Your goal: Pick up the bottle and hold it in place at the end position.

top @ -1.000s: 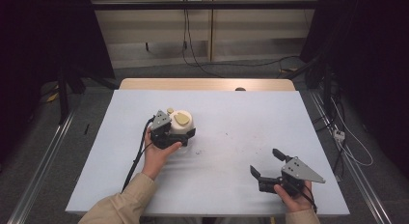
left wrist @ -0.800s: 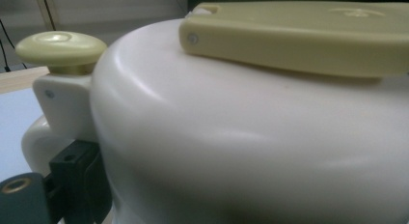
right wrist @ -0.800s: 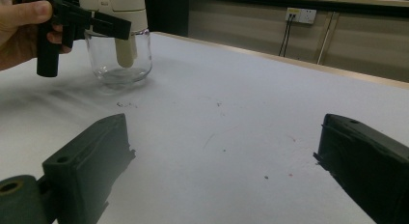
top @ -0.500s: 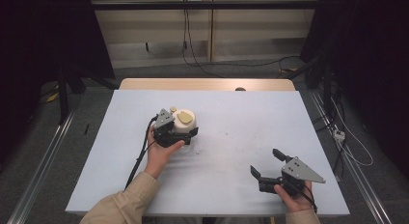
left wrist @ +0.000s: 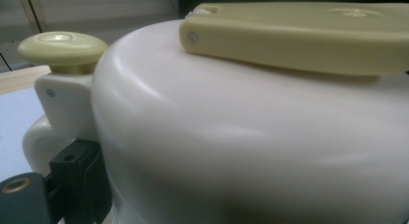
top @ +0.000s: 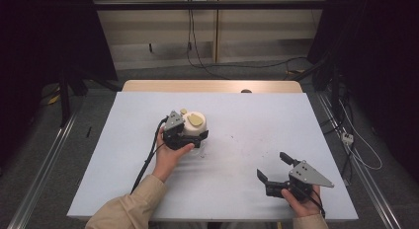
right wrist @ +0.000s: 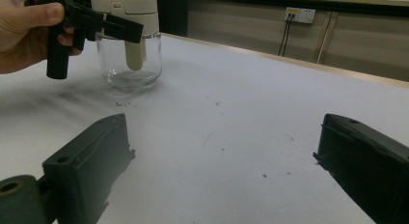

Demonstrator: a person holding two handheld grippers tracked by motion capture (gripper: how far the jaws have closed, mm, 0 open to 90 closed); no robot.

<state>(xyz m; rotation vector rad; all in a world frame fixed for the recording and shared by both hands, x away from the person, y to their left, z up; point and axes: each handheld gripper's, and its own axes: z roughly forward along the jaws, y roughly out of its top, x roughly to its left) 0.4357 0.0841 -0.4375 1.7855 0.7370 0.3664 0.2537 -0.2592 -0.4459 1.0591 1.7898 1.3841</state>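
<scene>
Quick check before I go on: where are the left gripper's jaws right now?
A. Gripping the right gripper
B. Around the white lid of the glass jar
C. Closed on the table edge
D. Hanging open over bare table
B. In the right gripper view the left gripper has its black jaws either side of the white lid on the glass jar; the high view shows it at that lid too.
</scene>
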